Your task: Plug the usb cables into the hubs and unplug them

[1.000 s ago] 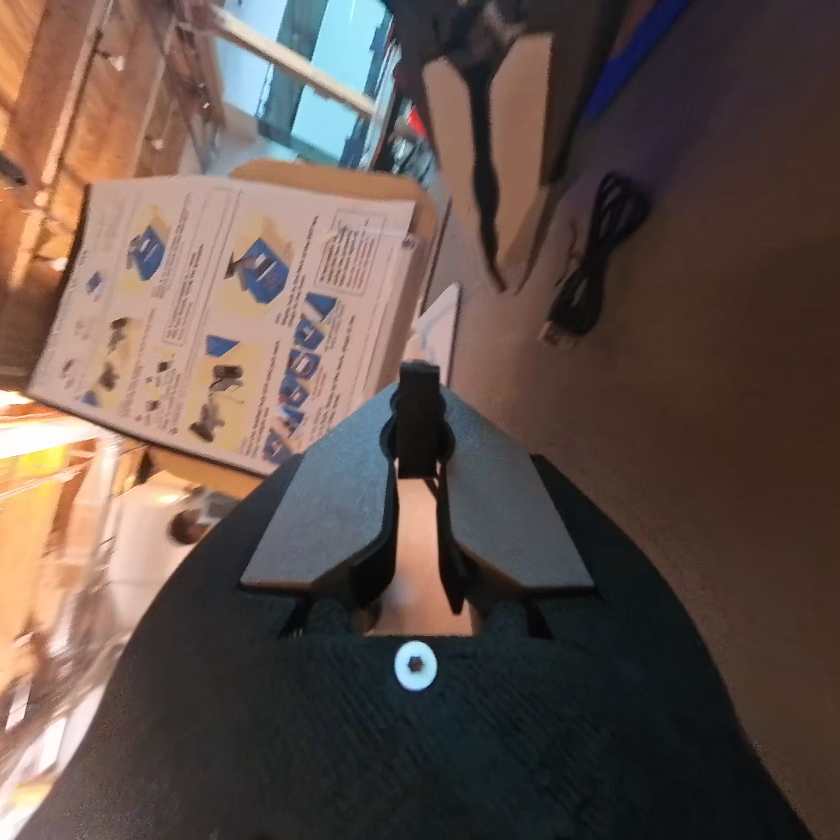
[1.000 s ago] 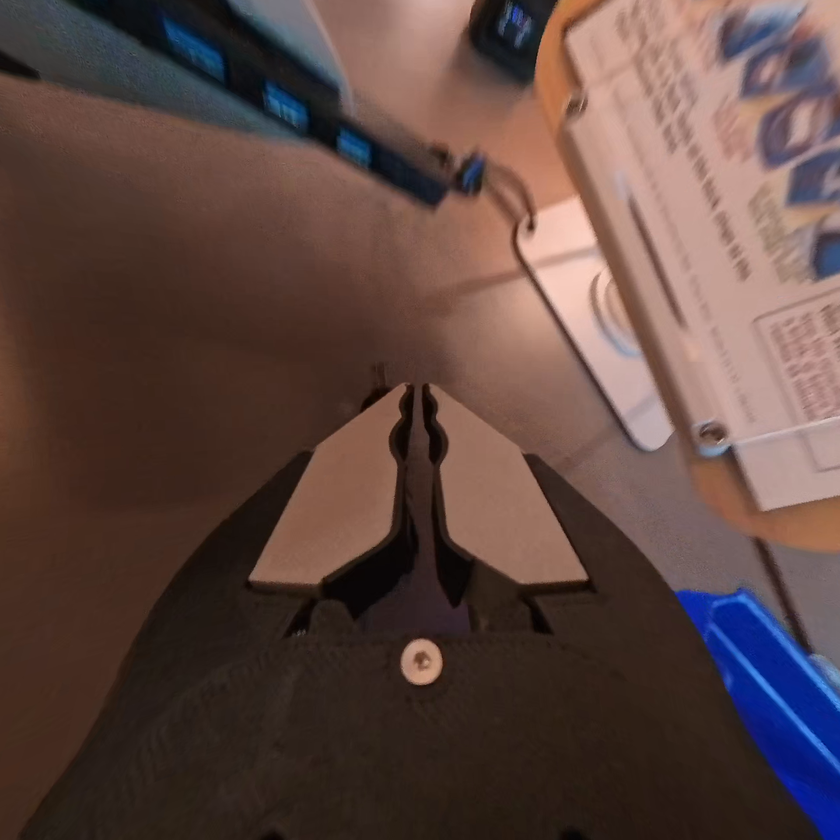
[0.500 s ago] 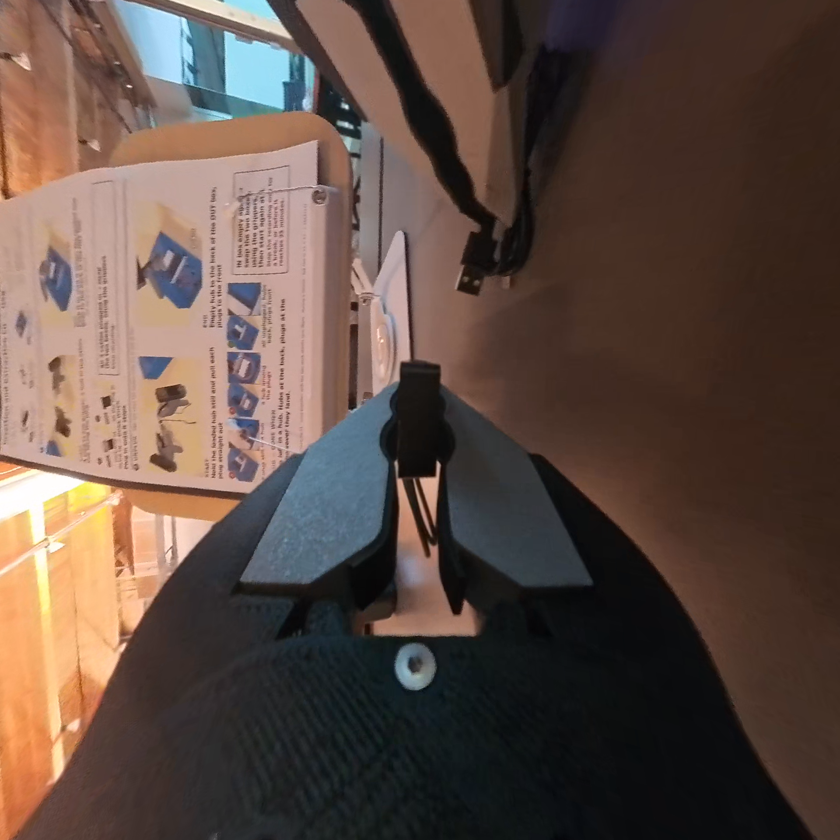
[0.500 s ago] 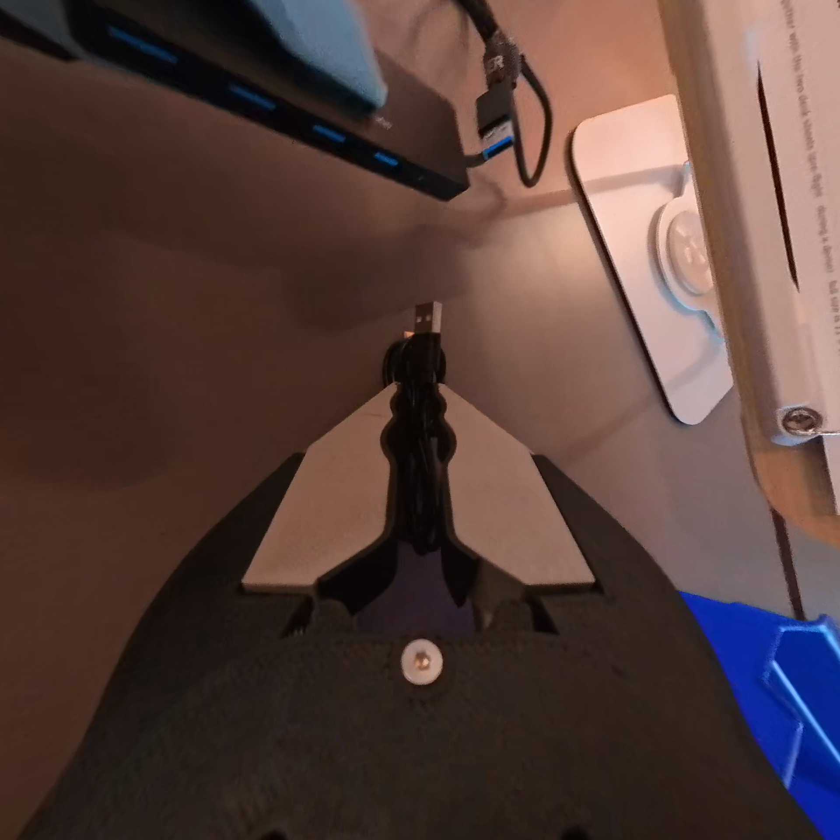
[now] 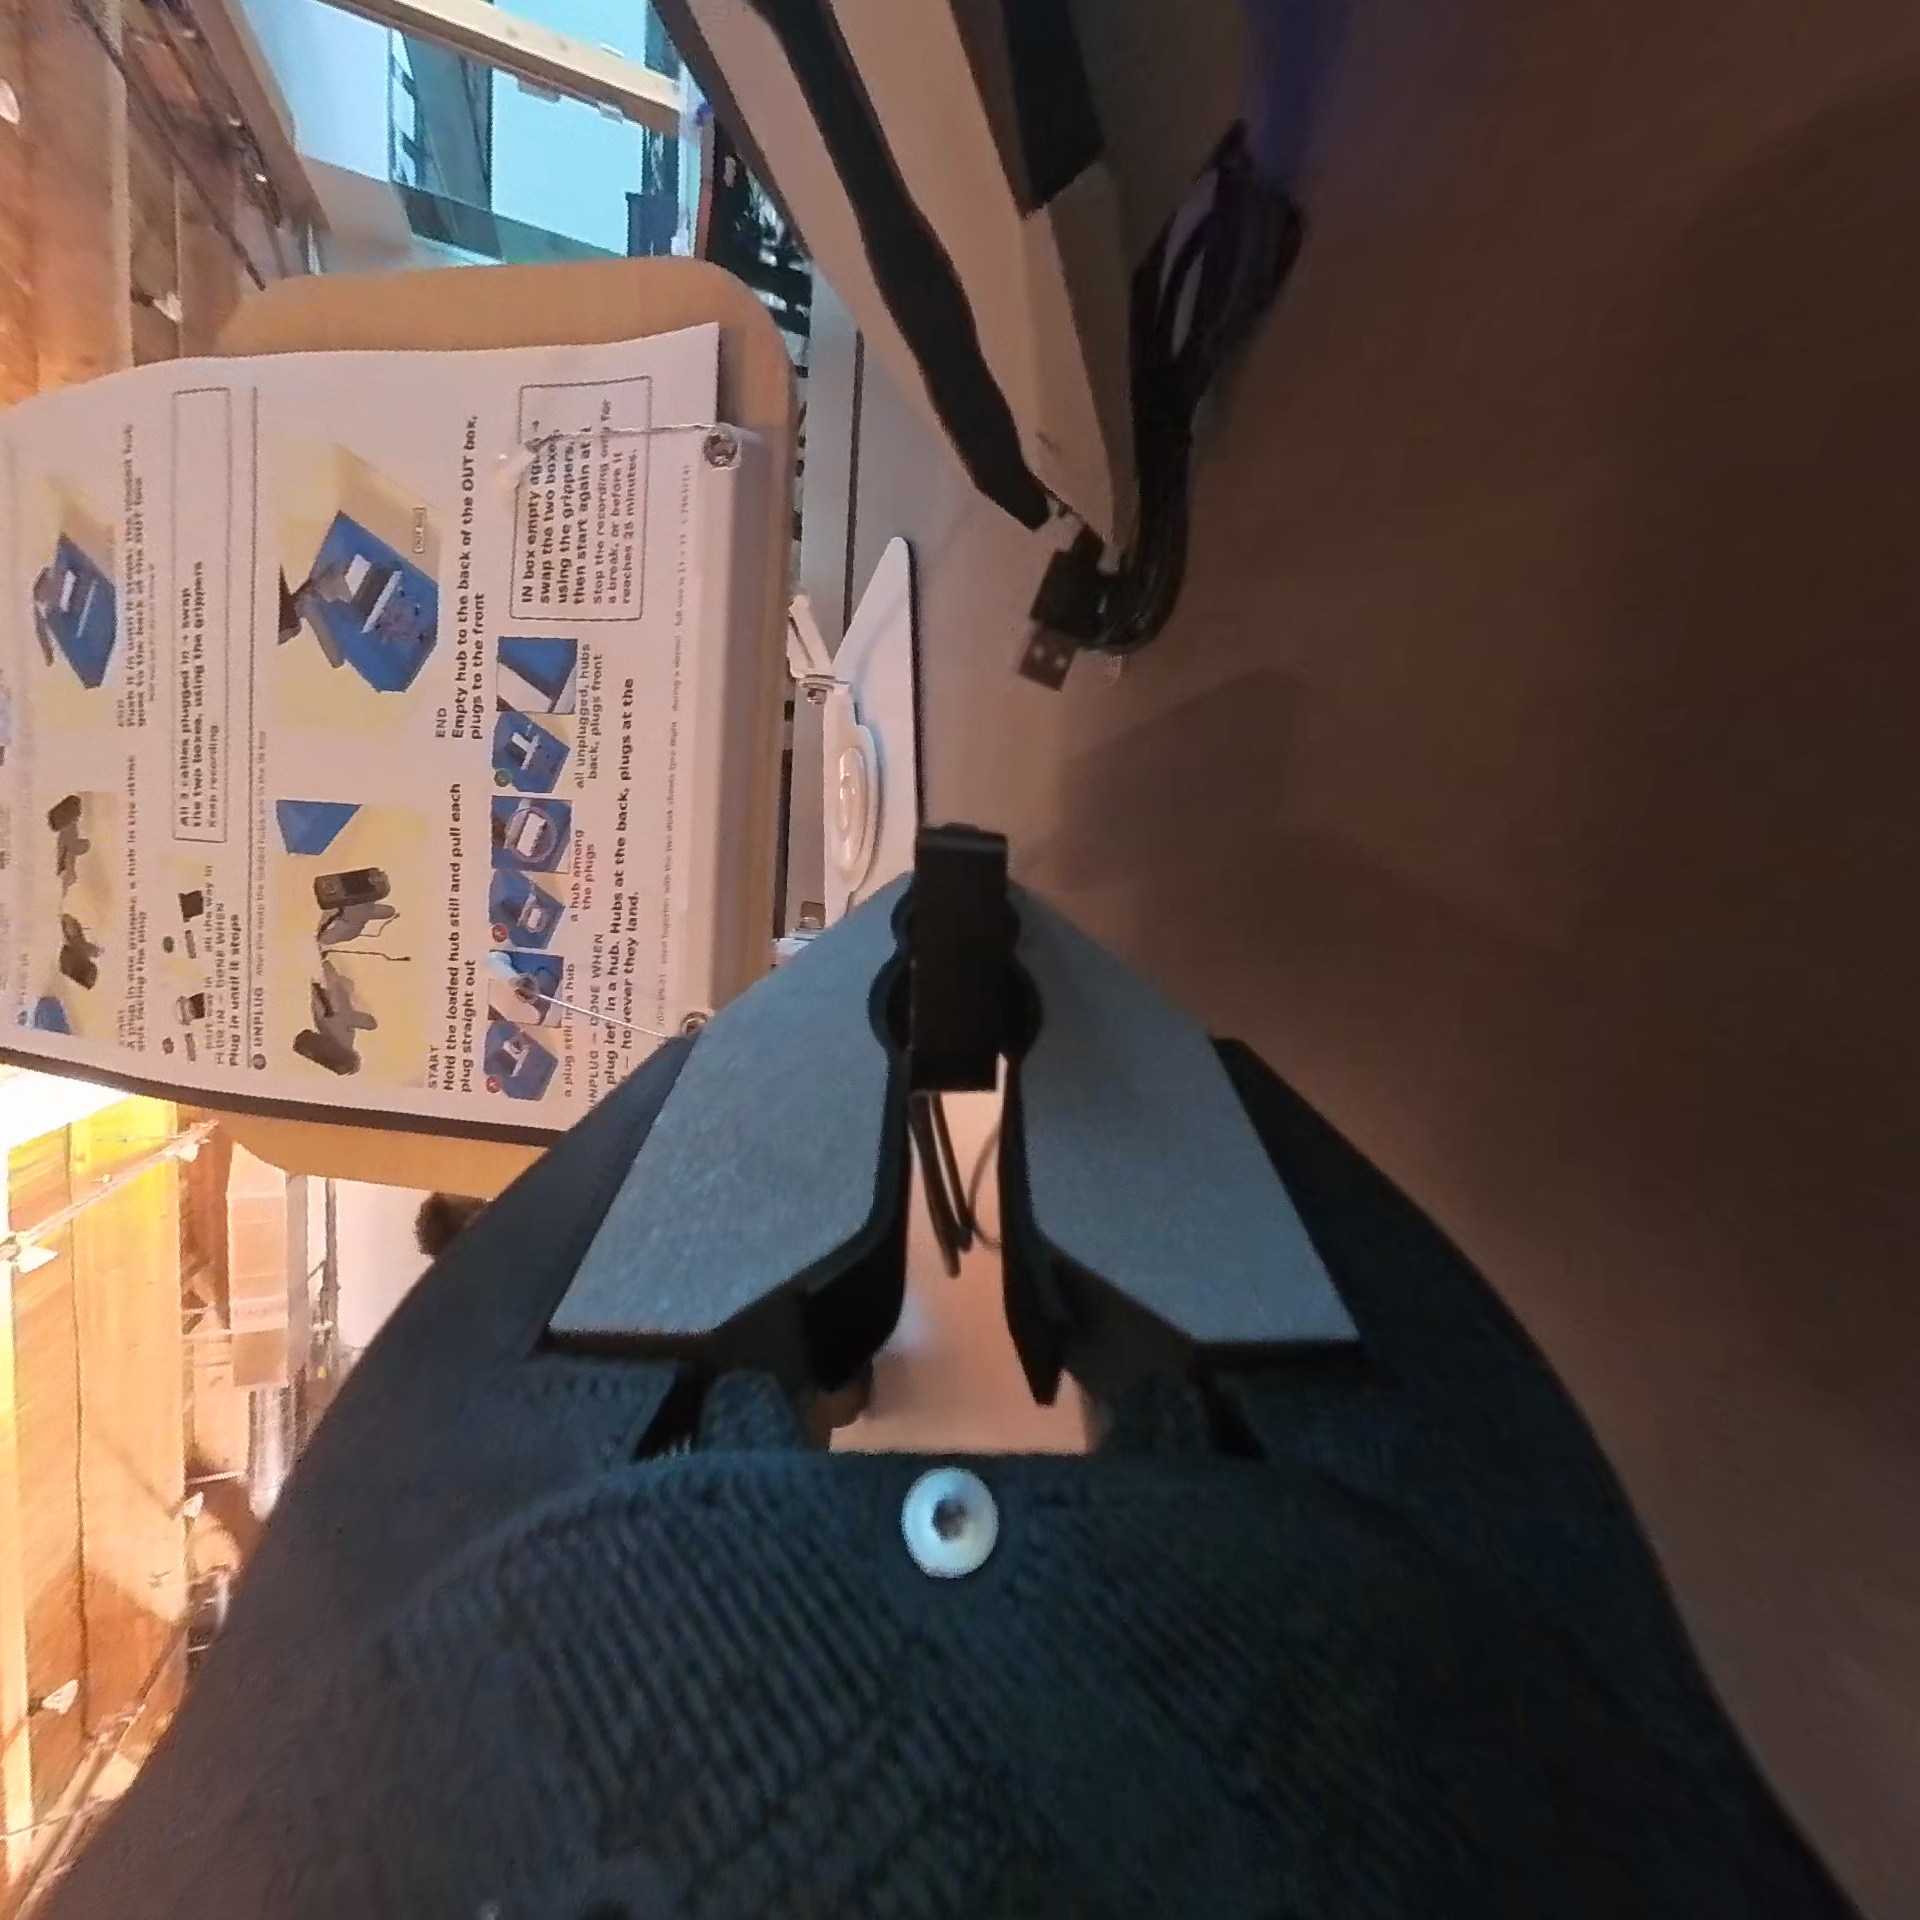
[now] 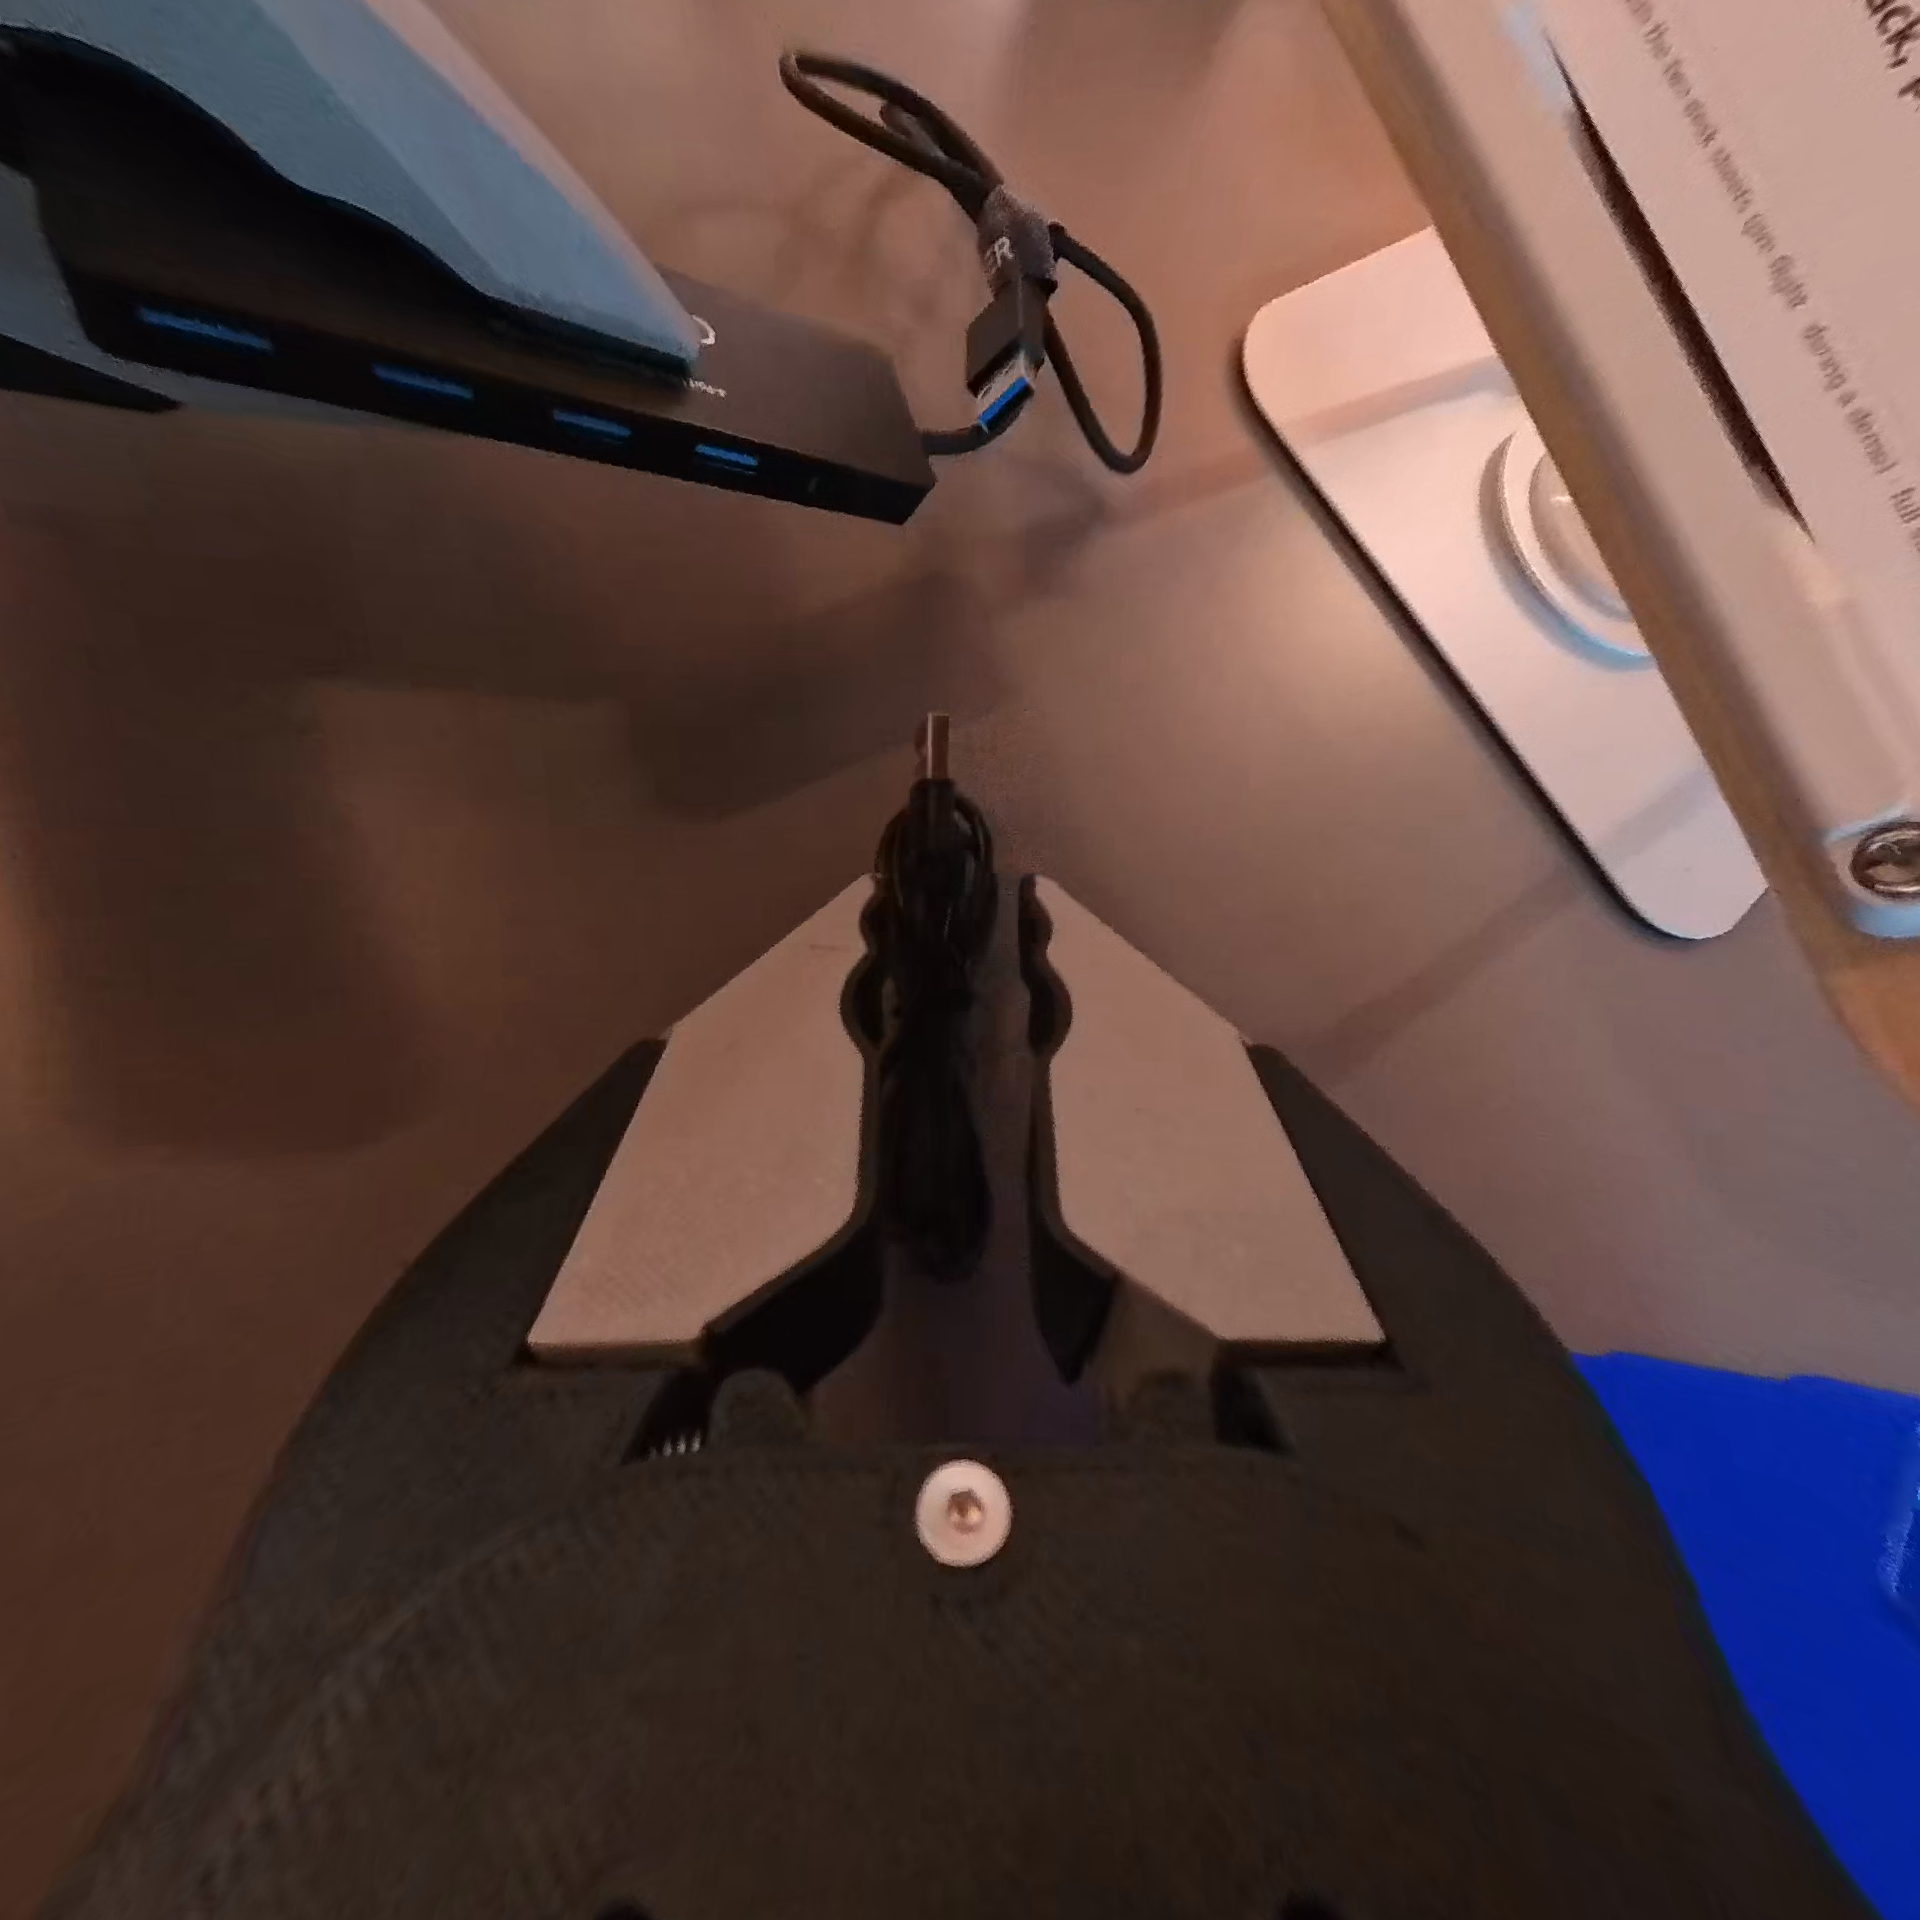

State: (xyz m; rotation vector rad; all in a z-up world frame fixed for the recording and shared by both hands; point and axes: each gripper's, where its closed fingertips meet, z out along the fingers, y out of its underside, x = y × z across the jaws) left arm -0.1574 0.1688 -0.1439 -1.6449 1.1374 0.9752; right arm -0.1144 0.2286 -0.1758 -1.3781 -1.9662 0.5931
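Note:
My left gripper (image 5: 961, 894) is shut on the end of a long black USB hub (image 5: 961, 966), seen end-on. In the right wrist view the hub (image 6: 468, 405) shows several blue ports in a row, with a left finger (image 6: 436, 156) over it. The hub's own tied lead with a blue plug (image 6: 1003, 364) hangs at its end. My right gripper (image 6: 948, 883) stands partly open around a bundled black USB cable (image 6: 930, 1039). The cable's metal plug (image 6: 937, 743) points toward the hub, well short of it. The left wrist view shows this cable (image 5: 1174, 468) under a right finger (image 5: 1018, 312).
The brown table (image 5: 1558, 935) lies under both grippers. An instruction sheet on a wooden board (image 5: 364, 727) stands on a white base (image 6: 1455, 571) beside the hub. A blue bin (image 6: 1766, 1610) sits at the right gripper's side. There is about 9 cm between the tips of the two grippers. The white base (image 6: 1455, 571) is about 20 cm from both grippers' fingertips.
My right gripper has come over the cable that lay on the table, and its jaws have widened around it. The left gripper has kept hold of the hub while its view swung.

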